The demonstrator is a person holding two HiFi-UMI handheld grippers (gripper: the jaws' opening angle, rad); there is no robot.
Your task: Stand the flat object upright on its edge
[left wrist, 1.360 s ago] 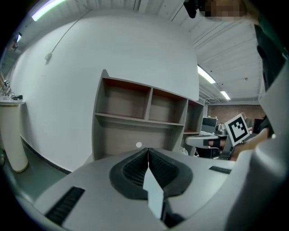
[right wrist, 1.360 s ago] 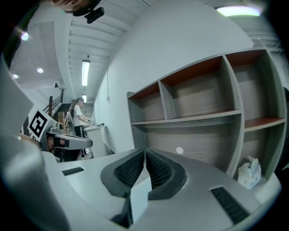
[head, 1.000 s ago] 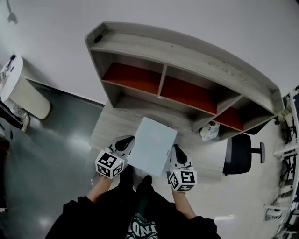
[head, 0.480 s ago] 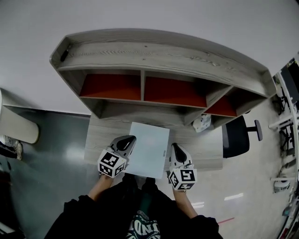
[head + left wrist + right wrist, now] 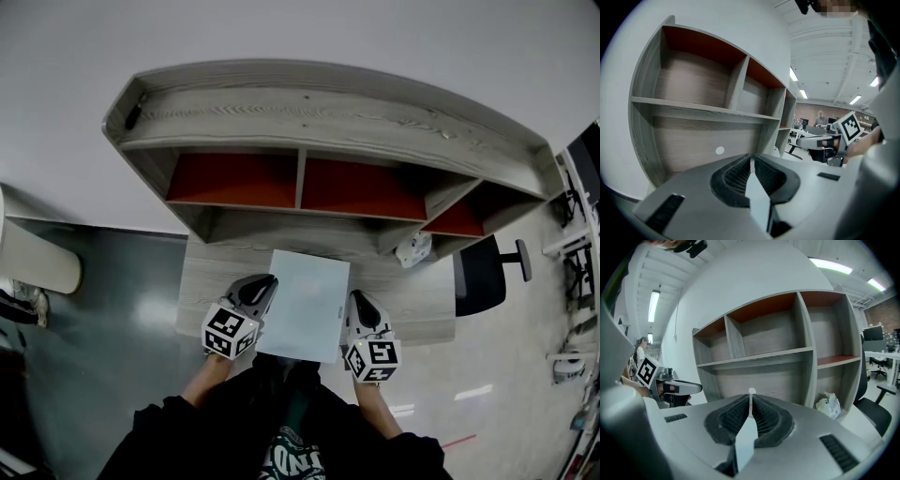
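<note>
A thin, flat, pale blue-white panel (image 5: 305, 305) hangs over the wooden desk (image 5: 412, 305) in front of the shelf unit. My left gripper (image 5: 265, 288) is shut on its left edge and my right gripper (image 5: 353, 307) on its right edge. In the left gripper view the panel (image 5: 758, 204) runs edge-on between the ribbed pads of the left gripper (image 5: 752, 165). The right gripper view shows the same: the panel (image 5: 745, 439) is pinched edge-on in the right gripper (image 5: 751, 404). The panel's underside and the desk beneath it are hidden.
A grey wooden shelf unit (image 5: 309, 122) with red-backed open compartments stands at the back of the desk. A white plastic bag (image 5: 412, 249) lies at its right end, and a dark office chair (image 5: 483, 277) stands beyond it. The grey floor (image 5: 112, 291) is on the left.
The head view has swung to face the shelf unit more squarely. Both grippers keep hold of the panel and have shifted slightly lower with it.
</note>
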